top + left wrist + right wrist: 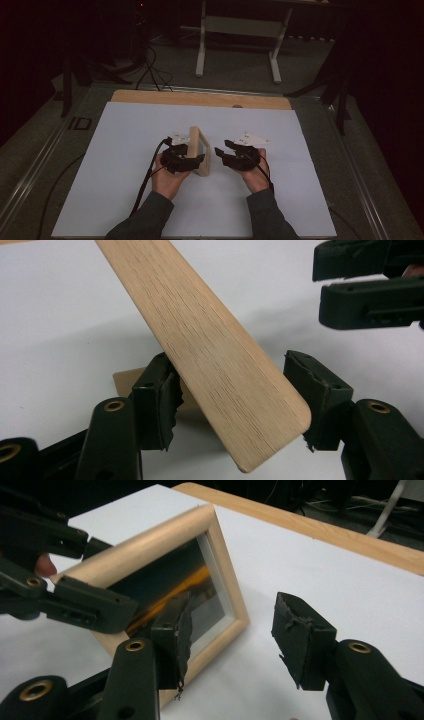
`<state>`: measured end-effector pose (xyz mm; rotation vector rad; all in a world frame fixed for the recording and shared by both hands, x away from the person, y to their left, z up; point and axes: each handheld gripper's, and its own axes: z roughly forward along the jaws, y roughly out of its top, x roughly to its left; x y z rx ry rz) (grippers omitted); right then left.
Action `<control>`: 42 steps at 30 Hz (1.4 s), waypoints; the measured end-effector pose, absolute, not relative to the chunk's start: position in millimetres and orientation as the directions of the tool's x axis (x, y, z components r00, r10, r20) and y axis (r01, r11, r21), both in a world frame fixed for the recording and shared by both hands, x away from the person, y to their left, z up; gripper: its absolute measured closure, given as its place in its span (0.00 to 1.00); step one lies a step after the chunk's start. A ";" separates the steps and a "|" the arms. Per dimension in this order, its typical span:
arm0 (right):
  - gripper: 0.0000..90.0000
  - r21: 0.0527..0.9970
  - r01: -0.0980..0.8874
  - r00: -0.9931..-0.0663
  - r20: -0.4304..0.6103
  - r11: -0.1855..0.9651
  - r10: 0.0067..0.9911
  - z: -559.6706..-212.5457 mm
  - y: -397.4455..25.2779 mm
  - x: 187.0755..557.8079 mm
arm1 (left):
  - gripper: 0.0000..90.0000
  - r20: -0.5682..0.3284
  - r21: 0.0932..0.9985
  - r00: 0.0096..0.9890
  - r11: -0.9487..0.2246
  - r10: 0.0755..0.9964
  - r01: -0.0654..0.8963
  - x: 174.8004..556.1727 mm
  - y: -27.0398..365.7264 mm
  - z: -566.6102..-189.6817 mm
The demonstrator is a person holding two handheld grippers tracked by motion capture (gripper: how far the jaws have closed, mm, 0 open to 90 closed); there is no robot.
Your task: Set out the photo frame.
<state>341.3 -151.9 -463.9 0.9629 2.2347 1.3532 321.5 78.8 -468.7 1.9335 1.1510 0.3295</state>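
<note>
On the white sheet (125, 165) mid-table stands a wooden picture frame (199, 150), upright between both hands. Left gripper (230, 405) has jaws spread around the frame's back stand panel (210, 355), not pinching. Right gripper (230, 640) is spread and free, just beside the glass front. Step looks like setting up the stand; next calls for closing the left jaws on the panel.

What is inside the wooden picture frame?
Inside the light wooden picture frame sits a glass pane showing dark shapes and an orange streak. The right claw covers its lower part, and glare blurs the rest, so the picture cannot be made out.
</note>
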 end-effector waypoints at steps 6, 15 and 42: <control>0.54 0.889 0.350 -0.701 0.038 0.296 0.712 -456.3 -150.8 343.3 | 0.51 -0.182 0.768 0.547 -0.229 0.817 0.598 321.5 79.4 -468.0; 0.54 0.901 0.325 -0.698 0.024 0.287 0.715 -447.4 -150.1 346.6 | 0.57 -0.161 0.774 0.556 -0.246 0.815 0.583 319.9 76.7 -466.5; 0.84 0.916 0.274 -0.689 -0.027 0.294 0.724 -434.0 -129.7 365.3 | 0.67 -0.034 0.781 0.631 -0.373 0.775 0.501 309.3 60.5 -465.2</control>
